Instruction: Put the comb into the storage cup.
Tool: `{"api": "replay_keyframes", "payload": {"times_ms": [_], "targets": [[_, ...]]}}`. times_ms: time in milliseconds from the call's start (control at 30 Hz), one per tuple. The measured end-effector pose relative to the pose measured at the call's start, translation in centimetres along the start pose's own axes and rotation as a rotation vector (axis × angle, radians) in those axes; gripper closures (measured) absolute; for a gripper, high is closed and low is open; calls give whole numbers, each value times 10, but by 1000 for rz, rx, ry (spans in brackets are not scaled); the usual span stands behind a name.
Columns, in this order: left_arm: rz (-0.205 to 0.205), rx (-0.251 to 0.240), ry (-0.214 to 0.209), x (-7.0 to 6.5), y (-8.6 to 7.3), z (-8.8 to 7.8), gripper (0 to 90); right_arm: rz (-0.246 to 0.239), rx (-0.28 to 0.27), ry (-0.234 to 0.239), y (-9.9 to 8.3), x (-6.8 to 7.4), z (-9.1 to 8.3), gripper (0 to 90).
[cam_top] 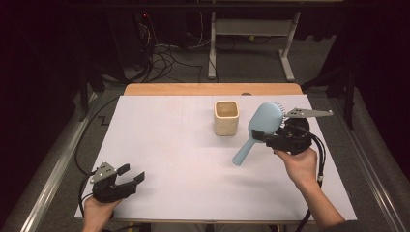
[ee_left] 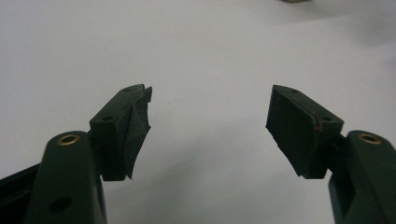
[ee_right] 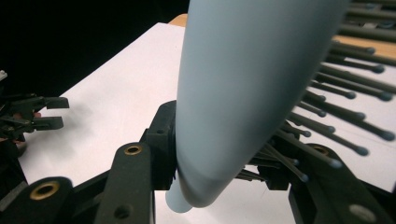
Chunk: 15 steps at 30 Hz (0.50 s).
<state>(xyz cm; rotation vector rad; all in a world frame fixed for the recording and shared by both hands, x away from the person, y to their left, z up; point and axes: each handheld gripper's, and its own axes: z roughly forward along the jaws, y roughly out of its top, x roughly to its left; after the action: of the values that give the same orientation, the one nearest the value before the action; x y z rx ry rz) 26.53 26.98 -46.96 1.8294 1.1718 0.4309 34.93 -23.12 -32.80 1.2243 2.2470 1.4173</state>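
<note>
The right gripper (cam_top: 269,137) has its fingers clamped on a pale blue plastic paddle hairbrush with dark bristles (cam_top: 259,129), gripping where the head narrows into the handle. The brush hangs off the white surface (cam_top: 169,145), handle slanting down, just beside the square cream ceramic cup (cam_top: 226,117). So the pick-up looks done; what seems left is carrying the brush over and standing it in the cup. The left gripper (cam_top: 131,175) rests at the near corner, fingers spread apart and holding nothing.
</note>
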Motion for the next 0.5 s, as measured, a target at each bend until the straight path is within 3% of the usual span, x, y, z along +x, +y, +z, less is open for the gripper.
{"api": "replay_keyframes", "payload": {"times_ms": [500], "targets": [[-4,-13,9,0,0,-1,308,-12,-15,-11,18,0,1,569]]}}
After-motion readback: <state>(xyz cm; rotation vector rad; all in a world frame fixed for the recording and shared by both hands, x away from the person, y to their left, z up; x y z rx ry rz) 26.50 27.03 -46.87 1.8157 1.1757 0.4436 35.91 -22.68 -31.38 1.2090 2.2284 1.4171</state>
